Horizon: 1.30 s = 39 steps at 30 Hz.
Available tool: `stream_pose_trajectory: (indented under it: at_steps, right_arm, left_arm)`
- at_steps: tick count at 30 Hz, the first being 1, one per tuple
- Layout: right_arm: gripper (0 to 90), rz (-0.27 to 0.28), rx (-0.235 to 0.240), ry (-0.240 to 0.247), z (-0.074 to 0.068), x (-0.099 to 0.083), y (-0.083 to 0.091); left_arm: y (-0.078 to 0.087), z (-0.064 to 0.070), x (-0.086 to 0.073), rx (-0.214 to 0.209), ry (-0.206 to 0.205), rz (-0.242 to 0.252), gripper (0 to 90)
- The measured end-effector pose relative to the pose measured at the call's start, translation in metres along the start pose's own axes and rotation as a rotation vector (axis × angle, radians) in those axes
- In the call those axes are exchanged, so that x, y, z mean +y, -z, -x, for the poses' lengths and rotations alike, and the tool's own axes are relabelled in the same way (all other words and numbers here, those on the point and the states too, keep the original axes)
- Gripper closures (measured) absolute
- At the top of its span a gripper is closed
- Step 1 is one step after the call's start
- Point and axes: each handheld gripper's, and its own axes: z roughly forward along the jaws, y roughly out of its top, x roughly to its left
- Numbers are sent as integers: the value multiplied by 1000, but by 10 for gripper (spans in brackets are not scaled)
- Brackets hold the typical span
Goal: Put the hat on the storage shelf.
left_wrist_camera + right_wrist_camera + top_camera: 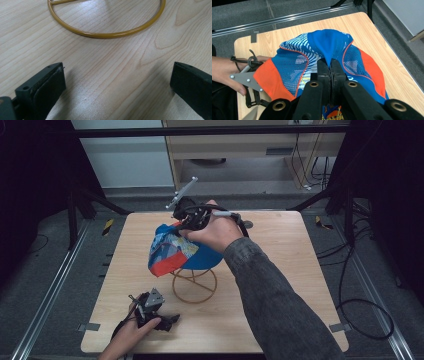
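The blue-and-orange cap (176, 251) was held at the frame's centre over the gold wire stand (194, 286), pinched by the right gripper (330, 65)'s closed jaws, while the left gripper (159, 319) rested open-jawed on the surface (280, 245); lowering and release were judged next.

Dim, evenly lit room; dark surroundings, soft shadows, slight blur.

The high view looks down over the whole table (280, 285), while both tool cameras sit close, sharing its wood and the wire stand (107, 34).
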Motion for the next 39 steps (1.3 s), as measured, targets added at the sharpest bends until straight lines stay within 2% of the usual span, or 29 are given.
stream_pose_trajectory:
  at_steps: [13,20,29,39]
  right_arm:
    - [803,-1,6,-1,0,-2,-1]
    - [642,-5,-8,-10,-1,-3,-2]
    - [496,5,-12,-22,-1,-4,0]
    - [258,31,-33,-38,-5,-9,8]
  left_arm:
    - [0,0,0,0,0,0,0]
    - [0,0,0,-1,0,0,0]
    - [0,0,0,-1,-1,0,0]
    - [0,0,0,-2,-2,0,0]
